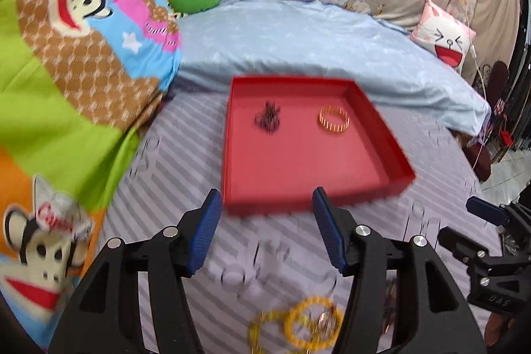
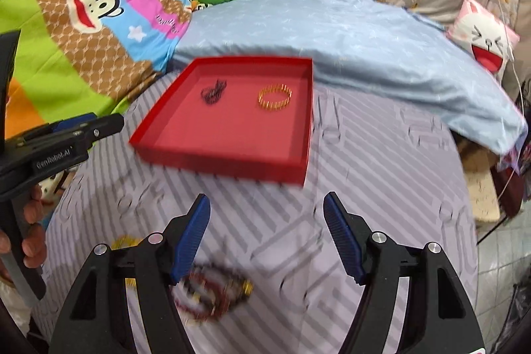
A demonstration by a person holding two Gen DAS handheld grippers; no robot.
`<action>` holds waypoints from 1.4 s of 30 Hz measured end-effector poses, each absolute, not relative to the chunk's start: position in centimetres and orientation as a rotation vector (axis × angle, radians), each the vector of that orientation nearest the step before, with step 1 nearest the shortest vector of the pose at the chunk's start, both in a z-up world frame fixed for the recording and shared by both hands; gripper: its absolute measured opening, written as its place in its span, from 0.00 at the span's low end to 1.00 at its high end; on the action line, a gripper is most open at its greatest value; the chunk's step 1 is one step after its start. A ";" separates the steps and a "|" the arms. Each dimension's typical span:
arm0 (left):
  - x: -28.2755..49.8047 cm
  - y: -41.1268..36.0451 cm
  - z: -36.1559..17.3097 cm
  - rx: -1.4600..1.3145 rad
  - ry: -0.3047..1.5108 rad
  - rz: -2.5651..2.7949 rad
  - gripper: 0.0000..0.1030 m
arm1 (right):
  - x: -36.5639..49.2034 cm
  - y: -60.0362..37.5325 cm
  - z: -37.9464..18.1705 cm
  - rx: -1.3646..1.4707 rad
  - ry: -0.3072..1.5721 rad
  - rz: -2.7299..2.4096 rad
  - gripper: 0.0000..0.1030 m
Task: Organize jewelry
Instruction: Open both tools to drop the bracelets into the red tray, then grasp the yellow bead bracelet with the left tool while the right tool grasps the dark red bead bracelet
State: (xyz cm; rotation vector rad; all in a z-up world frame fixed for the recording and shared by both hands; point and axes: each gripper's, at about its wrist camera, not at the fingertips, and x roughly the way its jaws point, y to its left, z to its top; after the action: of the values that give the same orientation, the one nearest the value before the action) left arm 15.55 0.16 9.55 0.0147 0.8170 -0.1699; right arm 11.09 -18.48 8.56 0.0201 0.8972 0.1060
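Jewelry lies in two places around the red tray [image 1: 395, 155], which sits flat on the grey striped bedsheet [image 1: 166, 161]. Inside the tray, toward its far wall, rest a dark tangled chain [image 1: 268, 118] and, apart from it to the right, a gold ribbed bangle [image 1: 334, 120]; neither touches the tray's walls. On the near side of the tray, well short of its front wall, yellow beaded bracelets [image 1: 300, 325] lie overlapping on the sheet, blurred, with a small gold piece among them. In the right wrist view a dark red beaded bracelet [image 2: 207, 301] with a gold bit lies on the sheet in front of the tray, also blurred.

The left gripper [image 1: 265, 231] hangs just before the tray's front wall with its blue pads spread wide and nothing between them. The right gripper [image 2: 267, 238] is likewise released, its pads wide apart over bare sheet nearer than the tray, holding nothing.

Beyond the tray's far wall lies a pale blue pillow [image 1: 298, 35], and to the tray's left a bright cartoon monkey blanket [image 1: 66, 55].
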 end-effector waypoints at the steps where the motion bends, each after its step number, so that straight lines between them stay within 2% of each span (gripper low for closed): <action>1: 14.8 0.2 9.1 0.020 0.825 -0.166 0.54 | 10.5 -18.5 8.2 0.026 0.906 0.104 0.66; 11: 8.4 1.8 4.0 -0.008 0.918 -0.150 0.54 | 5.3 -17.6 4.7 0.035 0.960 0.071 0.66; 18: 7.6 1.3 2.4 -0.048 0.954 -0.175 0.53 | 3.9 -17.3 3.5 0.054 0.984 0.069 0.66; 21: 8.1 0.7 1.7 -0.043 0.966 -0.181 0.49 | 3.8 -17.2 3.3 0.059 0.986 0.067 0.66; 31: 8.7 -0.3 0.2 -0.072 1.014 -0.259 0.11 | 4.3 -17.1 2.6 0.065 0.995 0.070 0.65; 34: 8.6 -0.5 0.1 -0.062 1.011 -0.264 0.07 | 4.6 -17.0 2.4 0.071 1.000 0.076 0.64; 42: 8.4 -0.7 0.5 -0.074 1.010 -0.277 0.07 | 5.8 -16.2 1.7 0.075 1.018 0.107 0.43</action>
State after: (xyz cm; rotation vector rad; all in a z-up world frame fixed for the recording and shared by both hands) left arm 8.40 -0.70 0.52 -0.0737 1.0105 -0.2767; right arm 5.85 -16.20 1.65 0.0755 1.0180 0.1075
